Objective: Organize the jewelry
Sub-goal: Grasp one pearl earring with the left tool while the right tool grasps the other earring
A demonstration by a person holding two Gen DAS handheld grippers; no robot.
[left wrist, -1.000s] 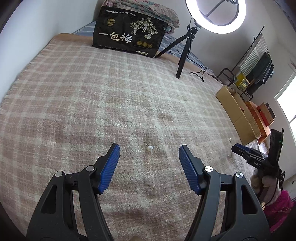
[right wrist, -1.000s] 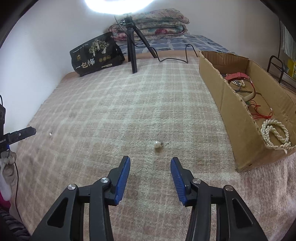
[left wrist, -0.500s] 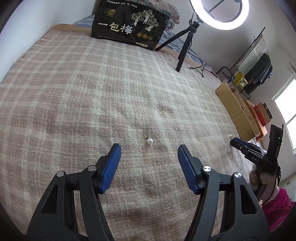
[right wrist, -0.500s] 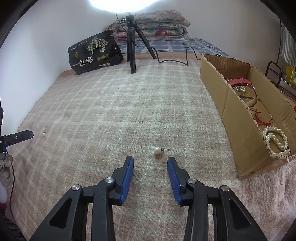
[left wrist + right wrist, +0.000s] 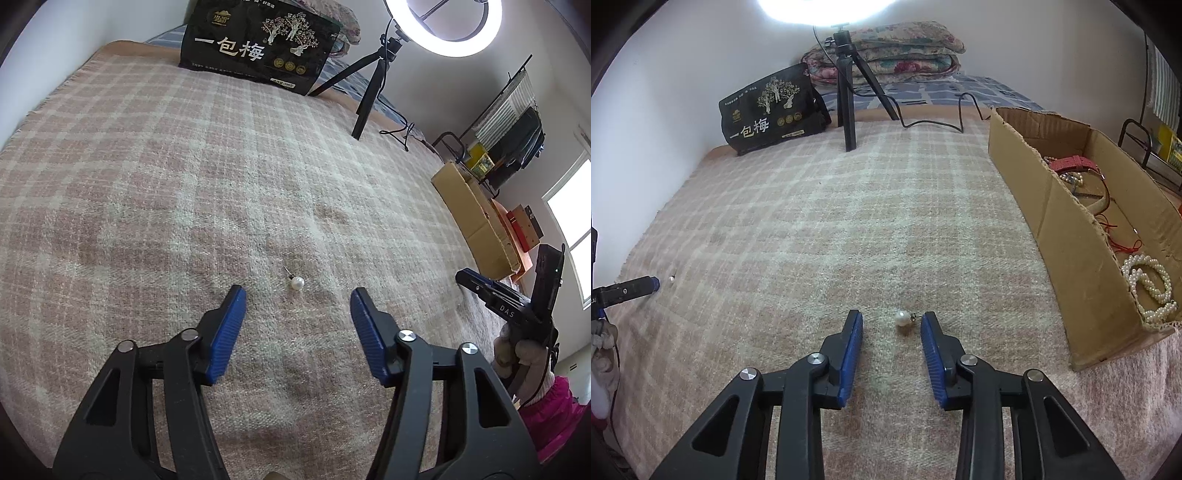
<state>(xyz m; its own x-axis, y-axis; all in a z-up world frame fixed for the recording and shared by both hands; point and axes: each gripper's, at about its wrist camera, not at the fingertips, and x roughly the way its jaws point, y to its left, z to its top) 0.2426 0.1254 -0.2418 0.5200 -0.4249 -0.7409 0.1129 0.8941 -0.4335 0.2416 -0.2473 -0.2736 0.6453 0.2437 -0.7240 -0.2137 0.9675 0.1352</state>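
While both sets of jaws are closing, each gripper points down at a pearl earring on a pink plaid blanket (image 5: 184,184). Ahead of the left gripper (image 5: 298,300), whose jaws stand wide, one pearl earring (image 5: 297,283) lies just beyond the tips, touched by neither. Between the tips of the right gripper (image 5: 892,323), whose jaws are narrower, a second pearl earring (image 5: 902,318) lies nearer the right-hand pad, untouched. Right of those jaws sits a cardboard box (image 5: 1052,206) holding jewelry.
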